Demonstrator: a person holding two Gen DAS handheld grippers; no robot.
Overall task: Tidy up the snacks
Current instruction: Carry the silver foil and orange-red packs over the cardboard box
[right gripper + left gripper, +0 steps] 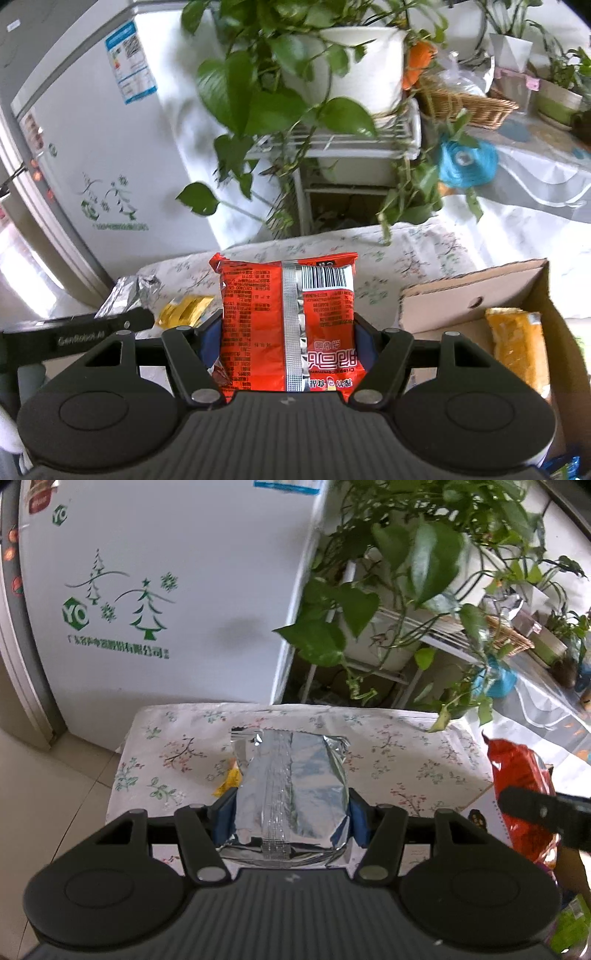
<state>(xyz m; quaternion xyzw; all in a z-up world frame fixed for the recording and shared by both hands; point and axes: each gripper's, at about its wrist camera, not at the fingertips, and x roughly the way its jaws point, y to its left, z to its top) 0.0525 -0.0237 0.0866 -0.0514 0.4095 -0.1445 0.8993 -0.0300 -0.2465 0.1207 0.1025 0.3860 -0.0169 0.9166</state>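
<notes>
My left gripper point(291, 818) is shut on a silver foil snack bag point(291, 775) and holds it above the flowered tablecloth point(406, 753). My right gripper point(288, 343) is shut on a red snack packet point(288, 317) with a barcode, held upright above the table. The red packet also shows at the right edge of the left wrist view point(521, 786), and the silver bag at the left of the right wrist view point(129, 291). A small yellow packet point(184, 308) lies on the cloth between them; it peeks out beside the silver bag point(229, 784).
An open cardboard box point(461, 295) stands at the right with a yellow-orange bag point(517, 350) inside. A white freezer point(166, 590) stands behind the table. Potted plants point(332, 55) on a wire rack, a wicker basket point(469, 103) and a blue object point(465, 162) are behind.
</notes>
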